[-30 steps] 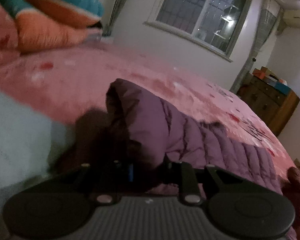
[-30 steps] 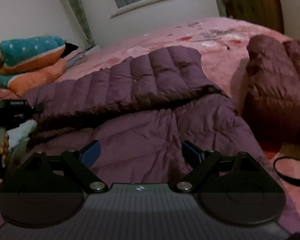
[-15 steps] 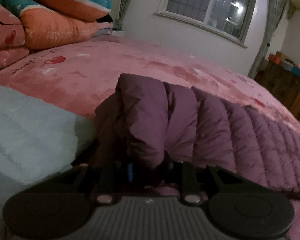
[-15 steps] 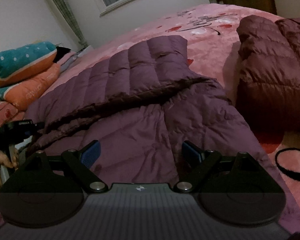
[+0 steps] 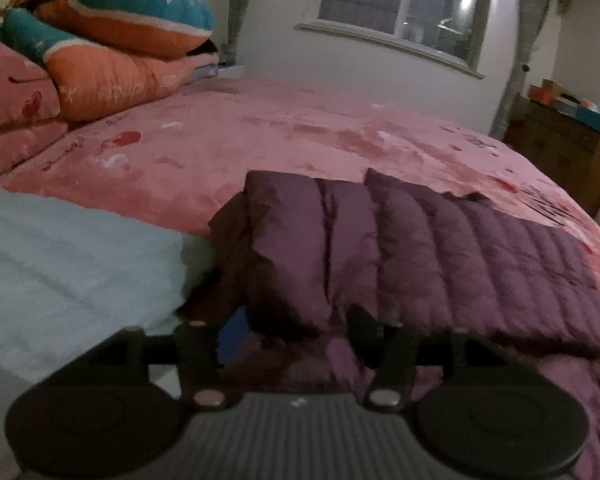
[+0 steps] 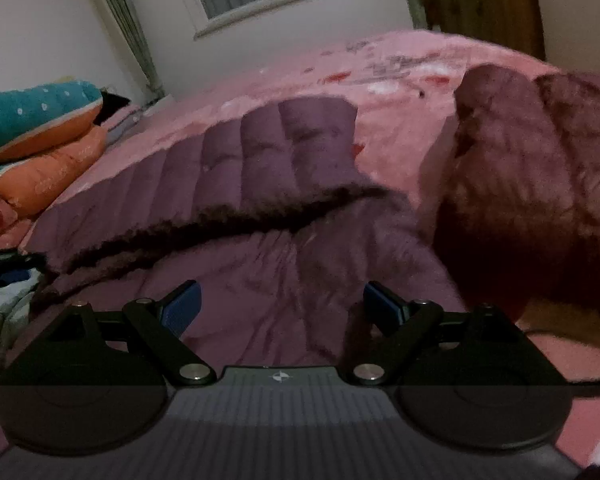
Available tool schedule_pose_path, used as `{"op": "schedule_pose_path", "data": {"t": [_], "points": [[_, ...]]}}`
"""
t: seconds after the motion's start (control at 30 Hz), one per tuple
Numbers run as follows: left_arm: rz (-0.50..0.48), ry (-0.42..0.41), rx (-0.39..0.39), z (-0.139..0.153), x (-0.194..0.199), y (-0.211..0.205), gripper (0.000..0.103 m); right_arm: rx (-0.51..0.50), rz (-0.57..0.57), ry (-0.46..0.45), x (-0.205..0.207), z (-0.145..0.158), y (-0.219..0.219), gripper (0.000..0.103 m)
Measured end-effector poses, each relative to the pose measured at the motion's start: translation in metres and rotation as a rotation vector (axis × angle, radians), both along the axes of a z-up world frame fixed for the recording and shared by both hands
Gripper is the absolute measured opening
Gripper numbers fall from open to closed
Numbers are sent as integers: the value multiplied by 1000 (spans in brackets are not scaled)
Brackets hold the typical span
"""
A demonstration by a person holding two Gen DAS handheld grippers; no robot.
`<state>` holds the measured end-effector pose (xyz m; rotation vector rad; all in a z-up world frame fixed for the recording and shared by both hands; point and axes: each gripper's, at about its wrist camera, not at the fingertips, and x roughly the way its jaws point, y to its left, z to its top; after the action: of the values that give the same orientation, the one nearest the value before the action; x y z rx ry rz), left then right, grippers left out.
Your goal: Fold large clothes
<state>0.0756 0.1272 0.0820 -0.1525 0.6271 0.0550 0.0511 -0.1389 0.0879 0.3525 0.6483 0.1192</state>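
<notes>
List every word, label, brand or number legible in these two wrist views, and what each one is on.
No text reads clearly.
Orange pillow: pale lettering, too blurred to read.
Pink bedspread: dark printed script at its right edge, and more in the right wrist view, too blurred.
Right claw: a small white emblem on its body, a symbol, no letters.
Purple down jacket: no label visible.

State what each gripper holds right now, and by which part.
Nothing is firmly held. The left gripper has its jaws opening, with the folded edge of the purple down jacket between them, no longer pinched. The right gripper is open, above the jacket.
</notes>
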Motion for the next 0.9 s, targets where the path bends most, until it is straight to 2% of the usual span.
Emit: {"op": "schedule_pose_path", "data": {"t": [0.17,0.23,0.33,0.57,0.63,0.73,0.9], "points": [[-47,1,17,13,-56,-7,70,38,-53,-23,-8,4,-26,103],[-63,-5,48,17,-78,-16,80,52,-80,-28,-14,4,-33,103],[-79,2,76,21,-105,-29,89,57,-105,-36,-23,5,-39,103],[-106,-2,105,31,-155,-54,94,14,-125,-33,-51,4,-45,103],[-105,-14,124,34,-167,-59,99,1,-130,-30,-60,3,-48,103],[-100,-35,163,39,-183,-64,101,-2,-136,-16,-72,3,-51,103],[-93,-47,178,44,-201,-68,102,-27,-127,6,-86,6,-52,103]]}}
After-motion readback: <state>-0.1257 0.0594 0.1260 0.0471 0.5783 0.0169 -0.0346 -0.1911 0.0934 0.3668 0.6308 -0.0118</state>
